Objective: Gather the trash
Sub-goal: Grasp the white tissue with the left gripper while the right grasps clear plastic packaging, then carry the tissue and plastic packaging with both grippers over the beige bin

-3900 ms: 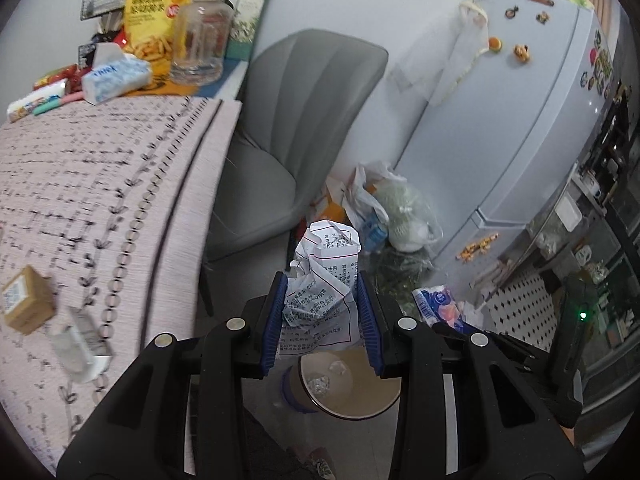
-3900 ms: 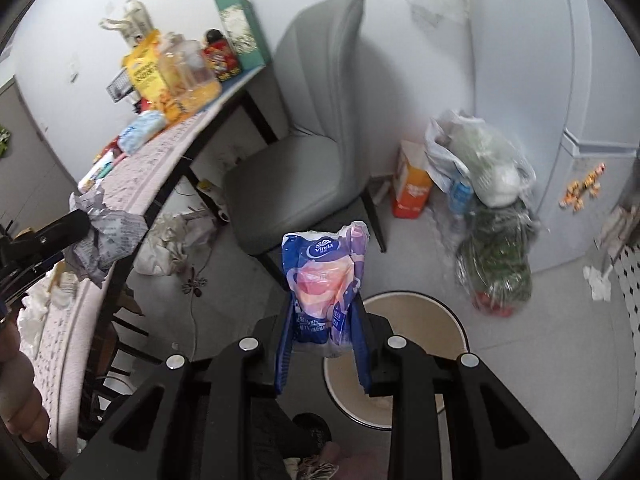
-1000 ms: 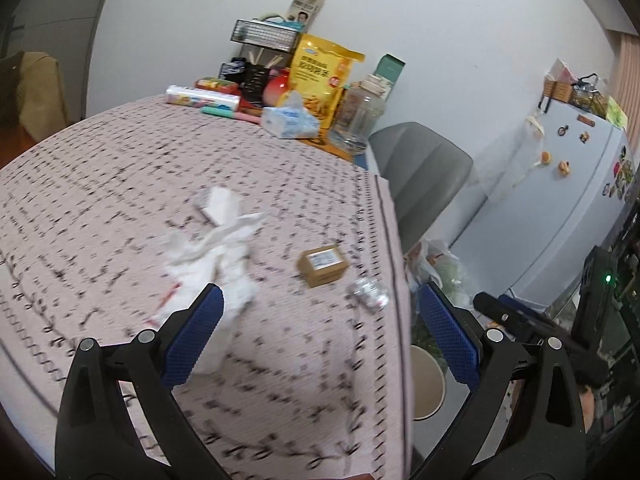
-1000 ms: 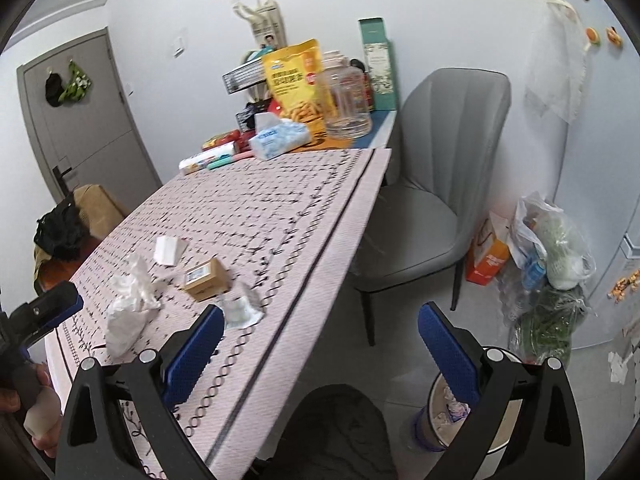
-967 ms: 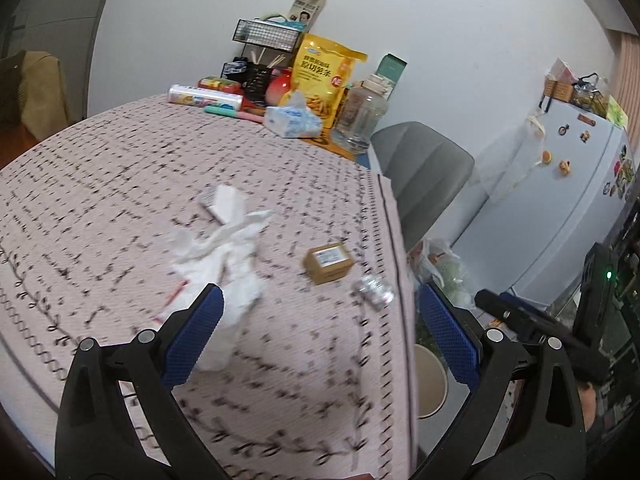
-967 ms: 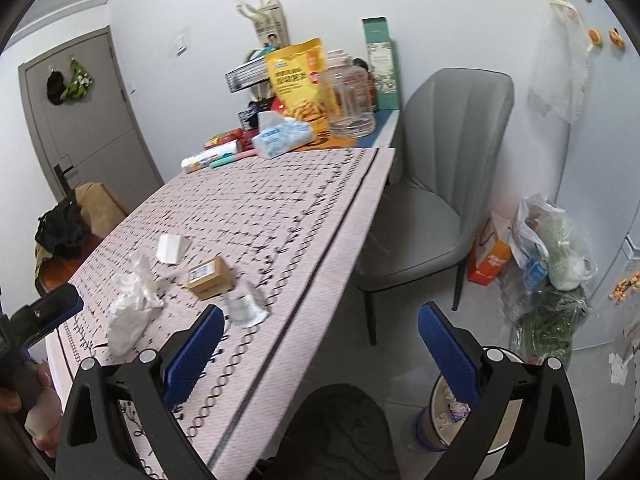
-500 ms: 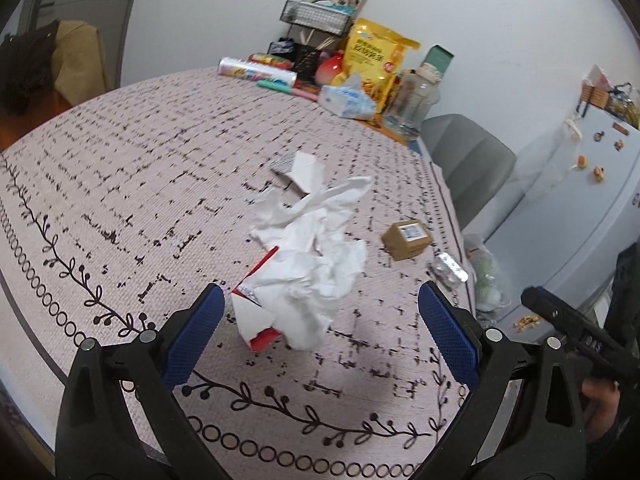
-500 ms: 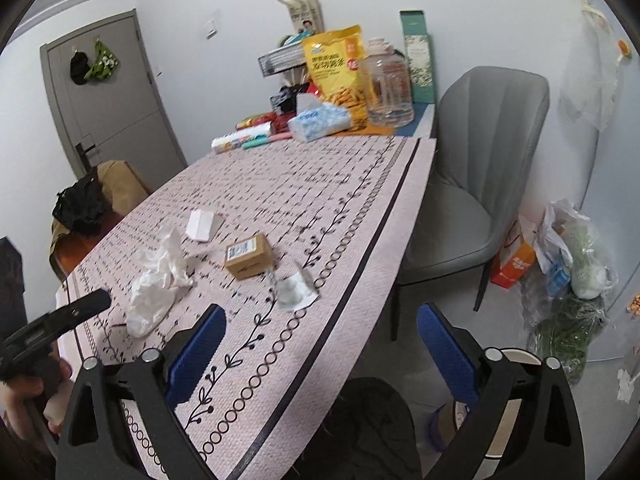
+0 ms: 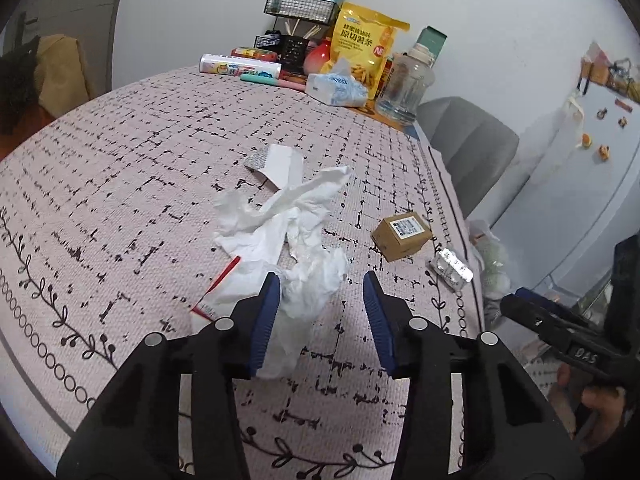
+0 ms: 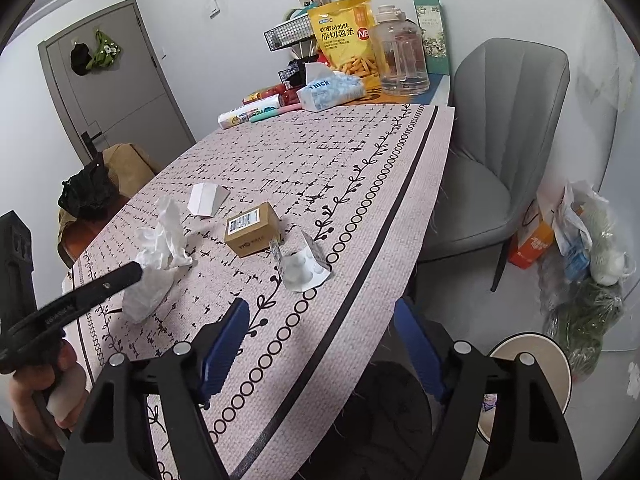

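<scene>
A crumpled white tissue (image 9: 280,236) lies on the patterned tablecloth (image 9: 120,168) over a red-and-white wrapper (image 9: 216,292). My left gripper (image 9: 320,312) straddles the tissue's near end. Its jaws are closing; the left pad touches the tissue and the right pad stands clear. Farther right lie a small cardboard box (image 9: 402,236) and a foil blister pack (image 9: 452,270). A folded white paper (image 9: 280,164) lies beyond the tissue. My right gripper (image 10: 320,340) hovers over the table's near edge, its jaws closing on nothing. The blister pack (image 10: 304,268) and the box (image 10: 252,230) lie just ahead.
A round trash bin (image 10: 524,368) stands on the floor at the lower right, beside plastic bags (image 10: 588,240). A grey chair (image 10: 500,140) is at the table's far side. A snack bag (image 10: 346,36), a water jug (image 10: 400,56) and a tissue pack (image 10: 328,90) crowd the far end.
Both grippers have dropped closer to the table. The left jaws have narrowed around the tissue's near end. The right jaws have narrowed a little, with nothing between them.
</scene>
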The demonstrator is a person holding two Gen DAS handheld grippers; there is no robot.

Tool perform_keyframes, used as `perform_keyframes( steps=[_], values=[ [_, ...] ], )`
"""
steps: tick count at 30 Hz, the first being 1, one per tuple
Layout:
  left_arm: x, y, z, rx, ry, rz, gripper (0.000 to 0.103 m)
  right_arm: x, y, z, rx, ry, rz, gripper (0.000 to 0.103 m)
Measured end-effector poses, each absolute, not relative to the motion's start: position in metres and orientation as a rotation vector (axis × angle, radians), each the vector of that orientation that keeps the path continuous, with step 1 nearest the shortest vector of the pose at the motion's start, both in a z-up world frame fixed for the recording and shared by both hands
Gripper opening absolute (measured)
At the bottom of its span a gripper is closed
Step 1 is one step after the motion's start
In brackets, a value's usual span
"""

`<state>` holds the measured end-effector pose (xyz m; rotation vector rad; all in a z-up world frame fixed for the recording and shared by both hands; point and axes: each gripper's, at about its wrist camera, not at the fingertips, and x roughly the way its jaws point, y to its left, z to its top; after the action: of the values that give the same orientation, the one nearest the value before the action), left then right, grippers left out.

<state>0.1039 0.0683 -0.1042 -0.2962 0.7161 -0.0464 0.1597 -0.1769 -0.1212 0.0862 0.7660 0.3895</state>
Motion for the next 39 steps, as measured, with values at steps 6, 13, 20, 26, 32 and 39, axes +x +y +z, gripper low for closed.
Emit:
perform_keyframes(
  steps=[6,13,20,26,32,39],
  values=[
    [0.111,0.069,-0.107,-0.274,0.735,-0.008,0.010,0.169,-0.166,-0.120,0.066,0.765,0.420,0.072],
    [0.091,0.083,-0.078,-0.335,0.654,-0.038,0.010,0.184,-0.147,-0.124,0.036,0.773,0.460,0.063],
    [0.075,0.089,-0.055,-0.343,0.603,-0.022,0.010,0.199,-0.132,-0.133,0.007,0.791,0.472,0.053],
    [0.065,0.092,-0.049,-0.345,0.587,-0.005,0.010,0.201,-0.134,-0.124,0.004,0.737,0.446,0.083],
    [0.059,0.097,-0.046,-0.352,0.577,0.007,0.010,0.220,-0.128,-0.133,-0.055,0.726,0.417,0.085],
    [0.055,0.096,-0.044,-0.352,0.570,0.011,0.010,0.214,-0.115,-0.137,-0.107,0.782,0.497,0.028]
  ],
)
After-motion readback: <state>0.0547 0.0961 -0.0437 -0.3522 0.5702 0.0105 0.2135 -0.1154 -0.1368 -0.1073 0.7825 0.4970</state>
